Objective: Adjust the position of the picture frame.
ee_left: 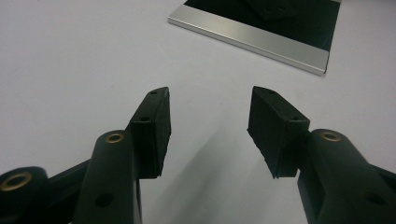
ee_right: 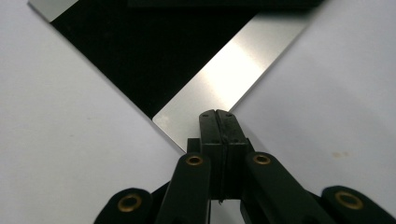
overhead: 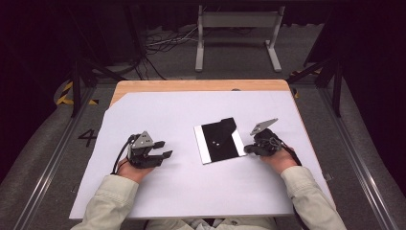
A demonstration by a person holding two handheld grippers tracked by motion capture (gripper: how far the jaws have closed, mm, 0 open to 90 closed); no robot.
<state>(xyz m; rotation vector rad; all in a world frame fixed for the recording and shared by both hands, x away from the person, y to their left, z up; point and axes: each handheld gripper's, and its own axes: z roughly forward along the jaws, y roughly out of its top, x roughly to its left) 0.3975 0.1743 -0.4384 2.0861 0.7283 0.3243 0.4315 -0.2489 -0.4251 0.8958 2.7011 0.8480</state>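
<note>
A flat black plate with silver strips along two edges (overhead: 219, 141) lies near the middle of the white sheet. A smaller black piece (overhead: 227, 124) rests on its far part. My left gripper (overhead: 164, 149) sits on the sheet to the plate's left, open, with nothing between its fingers (ee_left: 154, 126). The plate's silver edge (ee_left: 252, 39) lies ahead of it. My right gripper (overhead: 248, 149) is at the plate's right near corner, shut with its jaws pressed together. In the right gripper view its tips (ee_right: 218, 114) reach over the corner of the silver strip (ee_right: 224, 77).
A white sheet (overhead: 182, 187) covers most of the wooden table (overhead: 191, 85). Beyond the table stand a grey metal frame (overhead: 237, 28) and loose cables (overhead: 163, 43) on the floor. Metal rails run along both sides.
</note>
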